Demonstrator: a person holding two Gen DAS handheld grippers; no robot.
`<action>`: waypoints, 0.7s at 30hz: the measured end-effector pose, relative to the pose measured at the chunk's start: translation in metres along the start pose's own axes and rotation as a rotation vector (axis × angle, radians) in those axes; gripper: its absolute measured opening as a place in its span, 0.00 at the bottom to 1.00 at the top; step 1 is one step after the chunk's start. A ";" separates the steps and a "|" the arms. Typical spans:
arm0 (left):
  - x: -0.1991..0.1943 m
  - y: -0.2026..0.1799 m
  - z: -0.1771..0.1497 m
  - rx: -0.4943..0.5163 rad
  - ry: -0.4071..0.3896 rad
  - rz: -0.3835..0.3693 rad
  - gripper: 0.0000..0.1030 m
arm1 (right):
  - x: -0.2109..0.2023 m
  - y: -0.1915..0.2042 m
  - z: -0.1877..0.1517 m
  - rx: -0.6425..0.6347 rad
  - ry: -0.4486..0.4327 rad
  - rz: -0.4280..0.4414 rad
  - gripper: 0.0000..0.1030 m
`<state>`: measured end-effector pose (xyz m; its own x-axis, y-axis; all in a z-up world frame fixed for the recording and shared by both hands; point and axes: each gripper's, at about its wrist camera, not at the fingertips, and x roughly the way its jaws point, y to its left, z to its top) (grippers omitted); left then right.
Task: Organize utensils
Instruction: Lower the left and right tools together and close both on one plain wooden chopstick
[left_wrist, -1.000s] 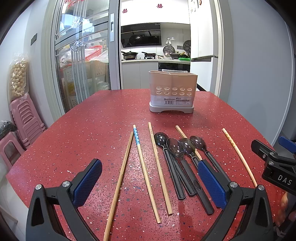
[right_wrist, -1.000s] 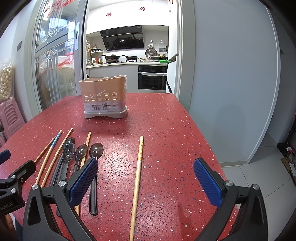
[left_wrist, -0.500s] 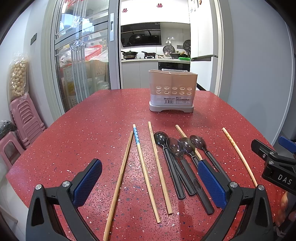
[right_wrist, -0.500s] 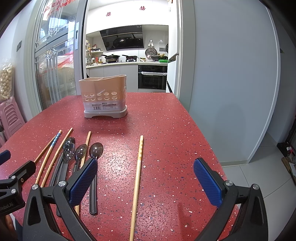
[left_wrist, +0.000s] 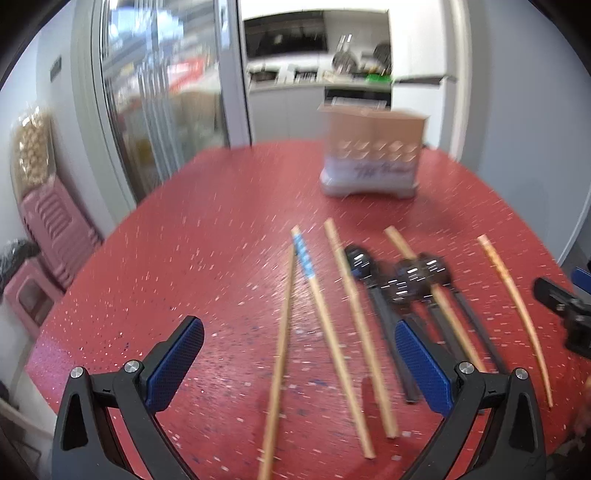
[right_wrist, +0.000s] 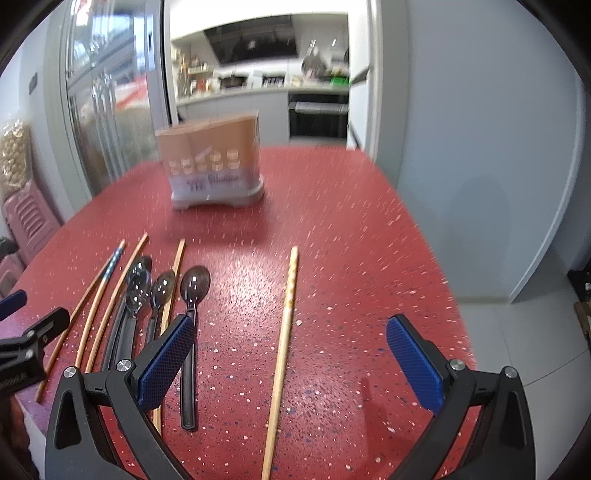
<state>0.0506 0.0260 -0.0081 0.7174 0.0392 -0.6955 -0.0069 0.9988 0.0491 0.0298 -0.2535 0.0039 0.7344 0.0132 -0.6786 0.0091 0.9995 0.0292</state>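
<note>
Left wrist view, blurred: the left gripper (left_wrist: 299, 365) is held spread and empty over wooden chopsticks (left_wrist: 332, 332) and black spoons (left_wrist: 402, 284) laid on the red surface (left_wrist: 184, 258), with the beige utensil holder (left_wrist: 373, 155) beyond. Right wrist view: the right gripper (right_wrist: 291, 358) is spread, empty, above a lone chopstick (right_wrist: 284, 339).

Home kitchen, range hood (right_wrist: 255, 44), oven (right_wrist: 317, 118), counter (right_wrist: 236, 96)

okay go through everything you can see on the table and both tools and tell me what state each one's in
left tool: open, empty
right tool: open, empty
utensil holder: upright on the table, contents not visible
spoons: lying flat, bowls up
lone chopstick: lying flat, apart from the rest
blue-banded chopstick: lying flat
</note>
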 end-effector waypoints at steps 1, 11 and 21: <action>0.006 0.004 0.003 -0.008 0.026 0.004 1.00 | 0.004 -0.001 0.004 -0.003 0.027 0.005 1.00; 0.055 0.033 0.020 0.017 0.226 -0.051 1.00 | 0.063 -0.009 0.036 -0.012 0.328 0.065 0.93; 0.087 0.034 0.035 0.063 0.356 -0.126 1.00 | 0.101 0.001 0.052 -0.042 0.518 0.048 0.61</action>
<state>0.1377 0.0625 -0.0417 0.4228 -0.0646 -0.9039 0.1163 0.9931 -0.0166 0.1391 -0.2521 -0.0267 0.3015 0.0606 -0.9516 -0.0515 0.9976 0.0472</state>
